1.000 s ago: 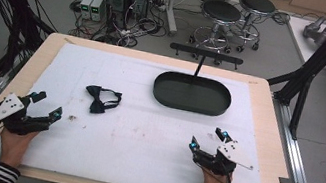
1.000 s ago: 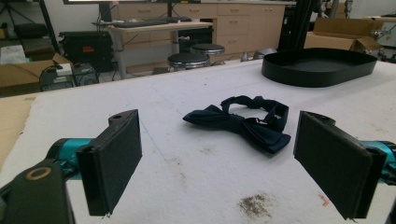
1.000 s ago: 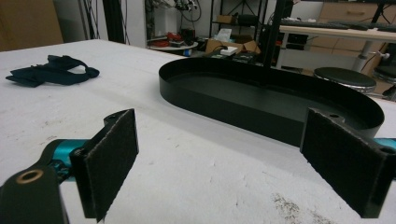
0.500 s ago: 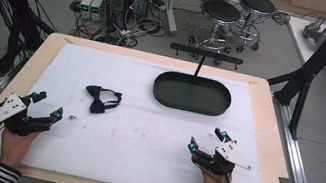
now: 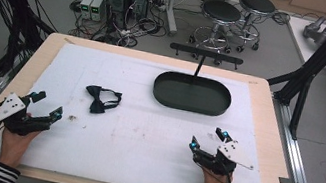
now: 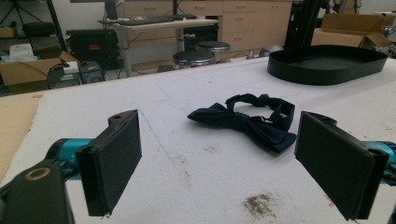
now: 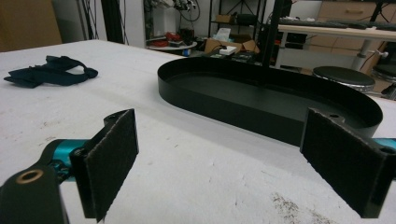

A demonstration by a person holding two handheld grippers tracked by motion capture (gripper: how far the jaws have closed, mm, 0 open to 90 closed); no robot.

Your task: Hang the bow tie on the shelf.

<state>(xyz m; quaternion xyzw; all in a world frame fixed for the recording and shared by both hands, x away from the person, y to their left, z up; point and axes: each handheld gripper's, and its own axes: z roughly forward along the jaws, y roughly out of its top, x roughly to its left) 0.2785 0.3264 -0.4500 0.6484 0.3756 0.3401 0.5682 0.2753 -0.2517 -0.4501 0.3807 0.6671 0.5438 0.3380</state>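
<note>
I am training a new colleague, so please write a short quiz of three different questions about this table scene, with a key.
1. True or false: the bow tie lies inside the black tray.
2. Which gripper is nearer to the bow tie? A) the left gripper B) the right gripper
3. Fill in the missing word: both grippers have their jaws ____ and hold nothing.

Key:
1. False. The bow tie lies on the white mat, apart from the tray.
2. A. In the left gripper view the bow tie sits just ahead, between the jaws.
3. open
</note>
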